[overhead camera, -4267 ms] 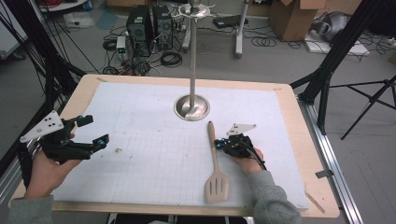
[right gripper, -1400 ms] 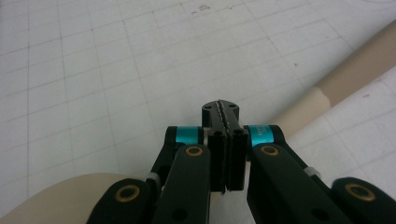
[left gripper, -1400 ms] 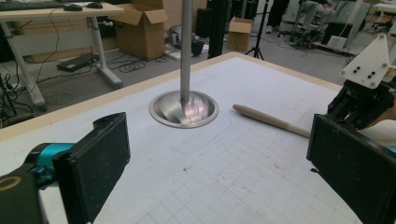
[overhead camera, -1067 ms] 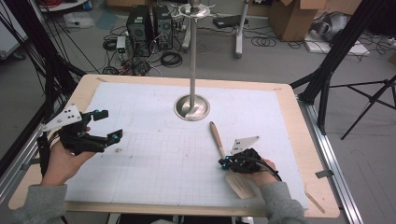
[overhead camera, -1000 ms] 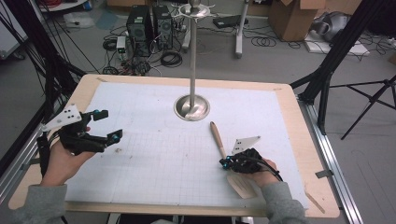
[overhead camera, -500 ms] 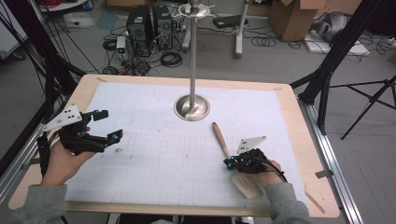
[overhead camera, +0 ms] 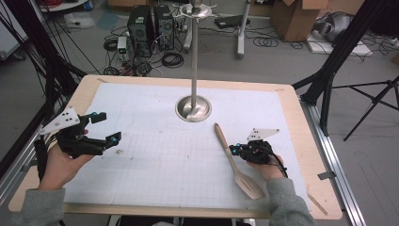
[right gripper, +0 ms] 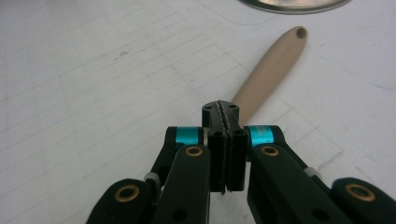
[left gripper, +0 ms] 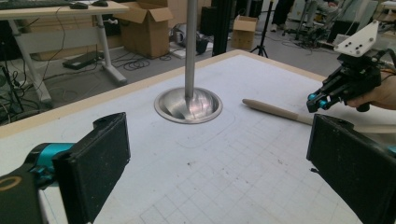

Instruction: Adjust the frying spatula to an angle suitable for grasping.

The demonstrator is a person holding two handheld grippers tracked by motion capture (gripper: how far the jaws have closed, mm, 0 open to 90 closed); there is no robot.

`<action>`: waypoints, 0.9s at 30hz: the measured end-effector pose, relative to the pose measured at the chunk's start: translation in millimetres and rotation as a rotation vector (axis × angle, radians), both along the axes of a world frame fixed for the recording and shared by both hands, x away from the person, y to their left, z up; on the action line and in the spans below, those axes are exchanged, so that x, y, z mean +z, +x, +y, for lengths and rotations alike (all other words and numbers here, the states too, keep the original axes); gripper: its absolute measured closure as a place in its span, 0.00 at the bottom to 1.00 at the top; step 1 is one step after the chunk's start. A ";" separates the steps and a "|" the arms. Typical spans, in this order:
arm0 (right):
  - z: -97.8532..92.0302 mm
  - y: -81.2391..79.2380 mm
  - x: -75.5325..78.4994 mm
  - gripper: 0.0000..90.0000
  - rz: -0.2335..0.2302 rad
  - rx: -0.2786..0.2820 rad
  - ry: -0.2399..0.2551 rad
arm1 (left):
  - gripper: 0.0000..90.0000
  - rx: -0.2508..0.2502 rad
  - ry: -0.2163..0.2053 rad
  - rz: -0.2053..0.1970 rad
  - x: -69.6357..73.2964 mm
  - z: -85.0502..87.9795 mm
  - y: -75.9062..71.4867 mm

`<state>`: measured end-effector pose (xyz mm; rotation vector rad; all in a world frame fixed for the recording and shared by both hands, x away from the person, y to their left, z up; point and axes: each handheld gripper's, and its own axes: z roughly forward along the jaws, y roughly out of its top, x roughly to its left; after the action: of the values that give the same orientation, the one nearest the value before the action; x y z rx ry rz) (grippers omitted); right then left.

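Progress is looking early: the wooden spatula [overhead camera: 224, 140] is lying flat on the gridded mat [overhead camera: 155, 183], and nothing is hanging from the metal stand [overhead camera: 193, 70].

The right gripper [overhead camera: 235, 149] is sitting low over the spatula's shaft with its 2 jaws pressed together. In the right gripper view no gap is showing between the pads of that gripper [right gripper: 220, 108]. The handle [right gripper: 271, 70] is running out past the jaw tips, ending in a hanging hole at its far end. I cannot tell whether the tips are bearing down on the wood or merely hovering over it, but they are not pinching it. The blade [overhead camera: 249, 186] is lying behind this gripper, near the person's wrist.

The left gripper [overhead camera: 109, 126] is waiting well apart from the spatula, jaws spread wide and holding nothing. The stand's round base [left gripper: 188, 105] is sitting ahead of it, between its 2 pads.

Judging by the hole and the hooks at the stand's top, the grasp, the lift and the hanging are all remaining to be done.
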<state>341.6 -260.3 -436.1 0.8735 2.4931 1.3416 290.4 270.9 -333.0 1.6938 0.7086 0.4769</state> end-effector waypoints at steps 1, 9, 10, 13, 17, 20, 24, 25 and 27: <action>0.3 2.1 -0.6 1.00 0.003 -0.013 0.006 | 0.07 0.004 0.001 0.000 -0.4 0.7 -0.5; 2.8 15.6 -11.4 1.00 0.032 -0.050 -0.042 | 0.07 0.020 0.008 0.005 -2.3 6.2 -6.0; 2.8 17.4 -13.0 1.00 0.030 -0.050 -0.042 | 0.07 0.024 0.004 0.004 -2.5 7.0 -6.8; 3.4 21.2 -13.4 1.00 0.048 -0.054 -0.036 | 0.07 0.031 0.005 0.002 -2.5 10.3 -9.0; 8.8 25.7 -14.5 1.00 0.054 -0.031 -0.054 | 0.07 0.039 0.008 0.005 -3.2 12.8 -10.8; 11.7 27.6 -14.4 1.00 0.057 -0.021 -0.055 | 0.07 0.043 0.008 0.006 -3.7 13.4 -11.5; 16.7 29.9 -14.4 1.00 0.059 0.002 -0.055 | 0.07 0.048 0.008 0.011 -4.8 13.4 -12.2; 18.1 30.4 -14.3 1.00 0.060 0.006 -0.057 | 0.07 0.048 0.011 0.012 -5.1 13.7 -12.2; 20.9 31.1 -14.2 1.00 0.060 0.017 -0.060 | 0.07 0.049 0.014 0.014 -5.8 14.1 -12.3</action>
<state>372.7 -239.5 -450.3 0.8937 2.5772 1.2561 278.1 285.0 -338.7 1.6970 0.7599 0.5061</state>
